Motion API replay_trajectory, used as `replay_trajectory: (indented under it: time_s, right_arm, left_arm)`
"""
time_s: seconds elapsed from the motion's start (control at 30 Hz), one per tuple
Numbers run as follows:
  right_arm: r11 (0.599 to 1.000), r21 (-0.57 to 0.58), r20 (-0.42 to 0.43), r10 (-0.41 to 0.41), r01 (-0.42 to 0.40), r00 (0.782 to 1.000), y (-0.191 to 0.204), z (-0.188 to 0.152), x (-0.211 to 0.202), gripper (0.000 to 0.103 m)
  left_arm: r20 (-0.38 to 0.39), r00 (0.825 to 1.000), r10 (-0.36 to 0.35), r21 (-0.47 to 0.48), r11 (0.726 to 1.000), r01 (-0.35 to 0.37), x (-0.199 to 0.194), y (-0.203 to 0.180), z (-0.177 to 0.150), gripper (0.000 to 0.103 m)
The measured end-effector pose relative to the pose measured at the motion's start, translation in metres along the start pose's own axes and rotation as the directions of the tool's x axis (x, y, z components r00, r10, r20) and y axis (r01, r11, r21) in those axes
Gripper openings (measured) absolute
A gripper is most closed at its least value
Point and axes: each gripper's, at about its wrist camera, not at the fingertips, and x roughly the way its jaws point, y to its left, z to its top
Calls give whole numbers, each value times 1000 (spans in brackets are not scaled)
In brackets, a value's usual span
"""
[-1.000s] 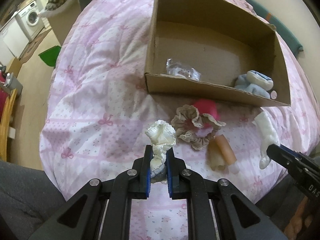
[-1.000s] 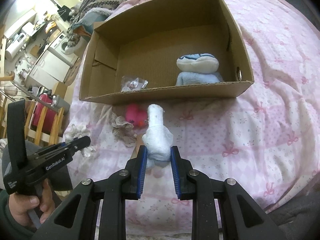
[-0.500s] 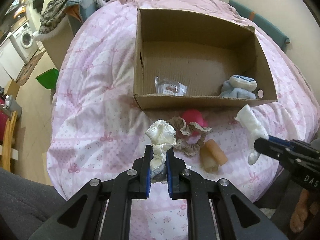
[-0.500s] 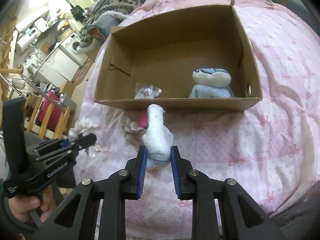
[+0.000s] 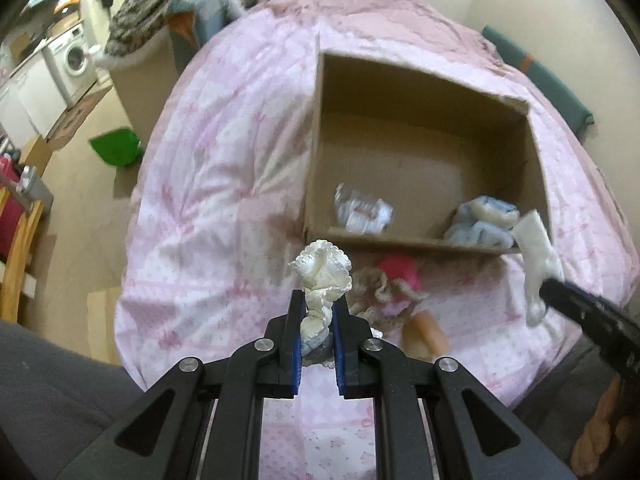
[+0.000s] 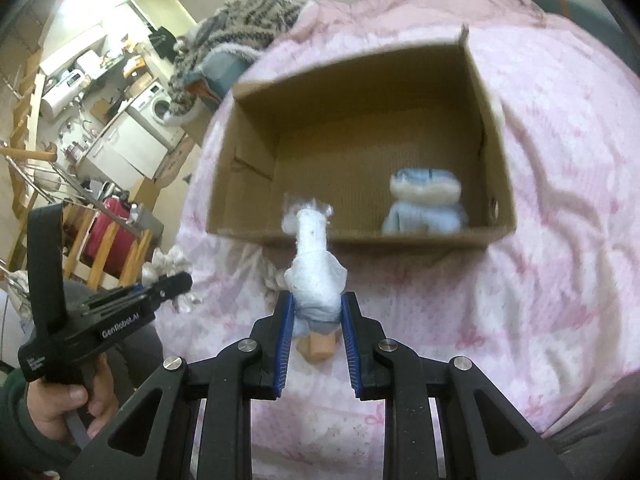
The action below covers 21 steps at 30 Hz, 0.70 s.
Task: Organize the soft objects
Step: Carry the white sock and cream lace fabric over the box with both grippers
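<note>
My left gripper is shut on a cream lace scrunchie and holds it above the bed, short of the cardboard box. My right gripper is shut on a white sock held up before the box's near wall. The sock also shows in the left wrist view, at the right. Inside the box lie a blue plush and a clear plastic packet. On the bed before the box lie a beige scrunchie, a pink object and a peach-coloured piece.
The box stands on a pink patterned bedspread. A striped blanket pile lies at the bed's far left end. Left of the bed are a washing machine, a green bin and wooden chairs.
Both grippers have risen and drawn back from the bed with their items, so the box now looks farther and lower in both views. Both grips are unchanged.
</note>
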Motion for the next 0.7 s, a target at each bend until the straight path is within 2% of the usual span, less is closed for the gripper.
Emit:
replay_trajectory:
  time_s: [0.07,0.17,0.33,0.5,0.7]
  right_arm:
    - [1000,8,40,-21,21,999,1,13,-10,26]
    - [998,56,87,-33,29,996,-5,35,-19,26]
    - [997,70,122,-53,44,991,-20,66,-17,26]
    - [996,60,97,-76,71,992,-36,84,7,26]
    - [994,90,6,-66,65,998,-50,87,45,26]
  left_arm:
    - [27,1000,14,33,999,-15,-8,-5,12,11]
    - [65,998,-1,42,999,-1,-13,-8,41,11]
    - [95,995,-44,67,997,38,3,-21,79,11]
    - [68,995,-69,64,996,65,33,-37,100,11]
    - [-10,998,-67,77,995,68,74,-51,103,12]
